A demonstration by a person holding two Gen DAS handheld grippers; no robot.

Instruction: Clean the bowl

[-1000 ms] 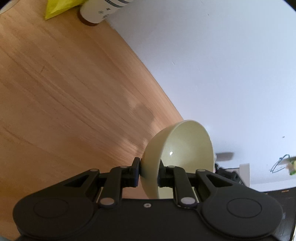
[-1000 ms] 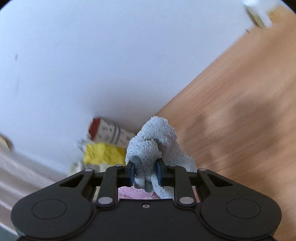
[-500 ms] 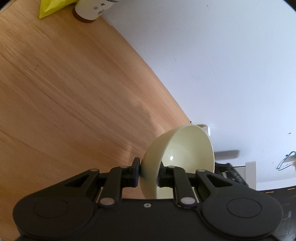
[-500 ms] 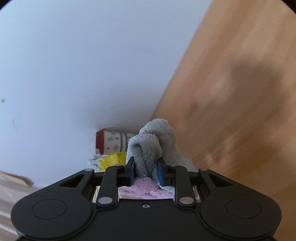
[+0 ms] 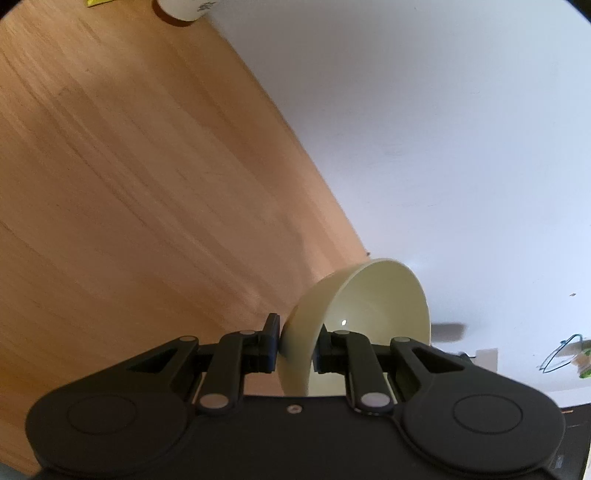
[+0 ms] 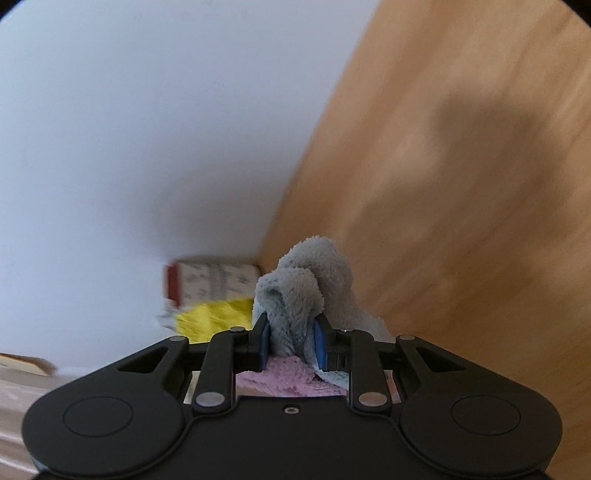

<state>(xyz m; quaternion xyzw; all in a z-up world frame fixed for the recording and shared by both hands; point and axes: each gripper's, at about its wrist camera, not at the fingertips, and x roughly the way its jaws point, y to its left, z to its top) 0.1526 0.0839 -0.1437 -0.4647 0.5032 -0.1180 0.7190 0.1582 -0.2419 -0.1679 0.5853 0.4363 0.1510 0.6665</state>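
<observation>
In the left wrist view my left gripper is shut on the rim of a pale cream bowl. The bowl is held off the wooden table, tipped on its side with its opening facing right. In the right wrist view my right gripper is shut on a bunched grey-blue cloth, which sticks out past the fingertips. A pink cloth part shows behind the fingers. The bowl is not in the right wrist view and the cloth is not in the left wrist view.
A white wall borders the table. A white cup and a yellow packet stand at the far corner. The right wrist view shows a red-and-white patterned cup and a yellow packet by the wall.
The left gripper has tilted with the bowl, so the cup and packet slid toward the top edge. The right gripper has rotated with the cloth, so the table now fills the right side.
</observation>
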